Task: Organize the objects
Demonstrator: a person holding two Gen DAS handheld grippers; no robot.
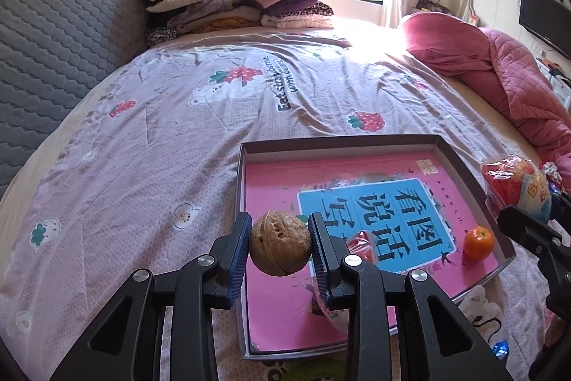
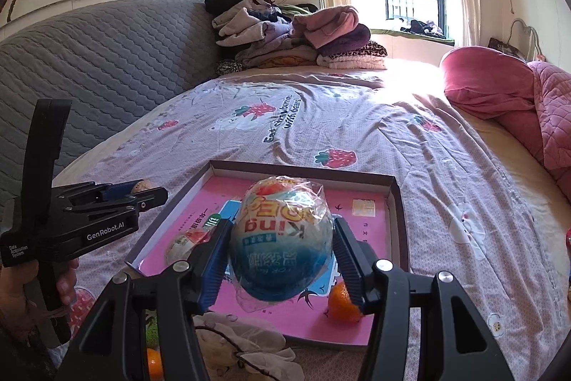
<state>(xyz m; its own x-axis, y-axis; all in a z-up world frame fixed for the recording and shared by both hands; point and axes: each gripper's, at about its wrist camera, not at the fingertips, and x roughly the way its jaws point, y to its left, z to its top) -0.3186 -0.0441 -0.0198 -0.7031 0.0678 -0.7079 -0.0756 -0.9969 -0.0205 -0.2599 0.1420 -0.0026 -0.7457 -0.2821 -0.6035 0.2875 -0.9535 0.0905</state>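
Observation:
My left gripper (image 1: pixel 280 245) is shut on a brown walnut (image 1: pixel 280 246), held over the near left edge of a shallow box tray (image 1: pixel 339 142) with a pink printed bottom. My right gripper (image 2: pixel 282 259) is shut on a plastic-wrapped toy egg (image 2: pixel 282 238), blue below and white and red above, held over the tray's (image 2: pixel 303 168) near half. In the tray lie a small orange (image 1: pixel 478 242) (image 2: pixel 343 306) and another wrapped egg (image 1: pixel 362 245) (image 2: pixel 187 243). The right gripper with its egg (image 1: pixel 517 188) also shows at the right edge of the left wrist view. The left gripper (image 2: pixel 142 191) shows at left in the right wrist view.
The tray lies on a bed with a strawberry-print sheet (image 1: pixel 160 138). A pile of folded clothes (image 1: pixel 232 2) sits at the far end, a pink quilt (image 1: pixel 499 66) to the right, a grey padded headboard (image 1: pixel 53 41) to the left. Another orange (image 2: pixel 154 365) and a crumpled white cloth (image 2: pixel 242 341) lie near the front.

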